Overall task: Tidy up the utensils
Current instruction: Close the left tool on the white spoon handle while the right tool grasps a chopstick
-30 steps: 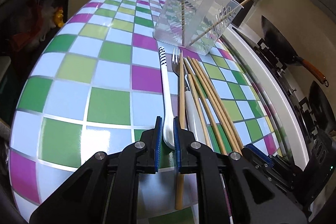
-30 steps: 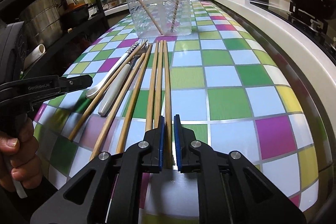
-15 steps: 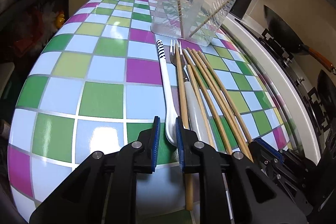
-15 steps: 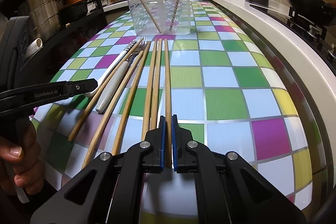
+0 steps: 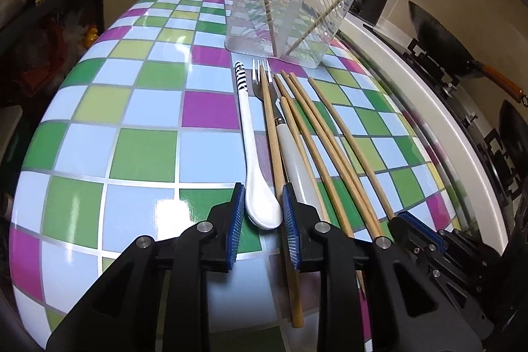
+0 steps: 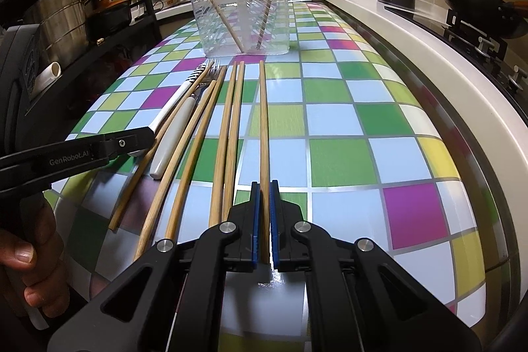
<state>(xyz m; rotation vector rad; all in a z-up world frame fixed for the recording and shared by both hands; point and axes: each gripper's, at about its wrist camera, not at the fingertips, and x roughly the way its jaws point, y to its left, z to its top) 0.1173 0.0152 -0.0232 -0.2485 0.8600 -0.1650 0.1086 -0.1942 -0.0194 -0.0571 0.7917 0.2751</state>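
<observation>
Both wrist cameras sit low, facing the shared utensil holder (image 5: 290, 5).

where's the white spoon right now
In the left wrist view the spoon lies on the checked table, leftmost in the utensil row beside a chopstick, its bowl between the left gripper's open jaws.
</observation>
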